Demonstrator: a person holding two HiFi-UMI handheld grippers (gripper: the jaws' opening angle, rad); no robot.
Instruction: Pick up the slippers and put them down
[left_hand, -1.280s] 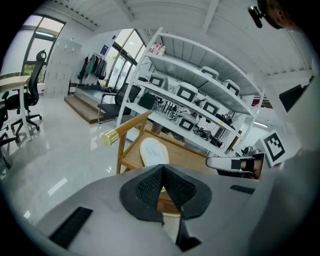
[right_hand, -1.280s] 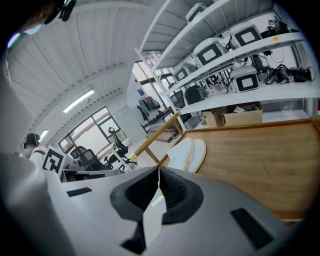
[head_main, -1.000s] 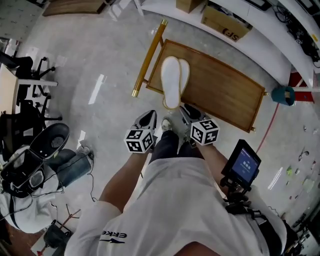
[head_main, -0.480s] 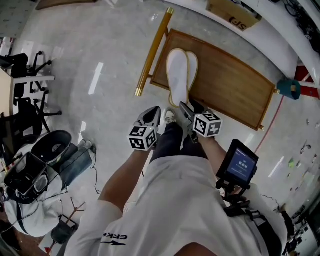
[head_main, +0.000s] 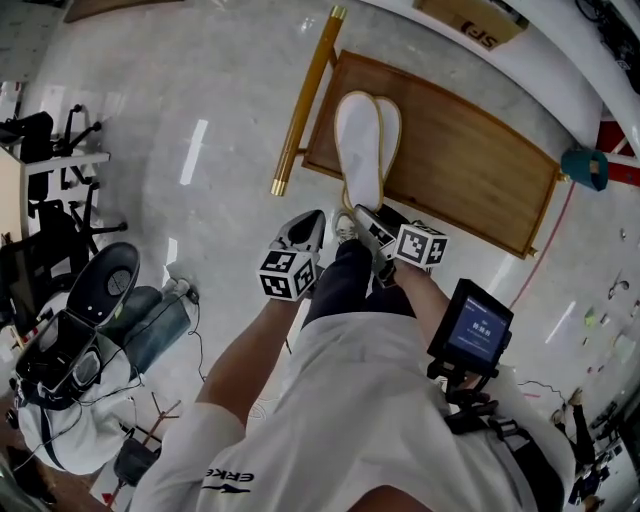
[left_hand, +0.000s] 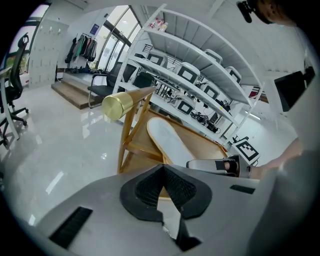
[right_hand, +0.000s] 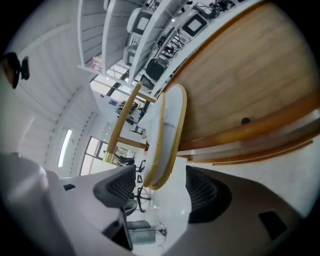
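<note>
Moved: right gripper (head_main: 368, 222) has dropped and rolled toward the slippers (head_main: 360, 150), and its jaws have just been opening.
Right jaws: wide apart, either side of the slippers' near end, not pressing.
Slippers: stacked on the wooden tray (head_main: 470, 170), long axis pointing away from the right gripper.
Left gripper (head_main: 308, 224): closed, empty, just beside.

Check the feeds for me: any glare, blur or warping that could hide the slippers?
Head view: sharp, fisheye-bent at the edges, bright glare streaks on the floor, slippers clear. Left gripper view: dark vignetted corners, bright windows at upper left, slippers still sharp. Right gripper view: scene rolled sideways, board edge bowed by the lens, slippers in focus.
</note>
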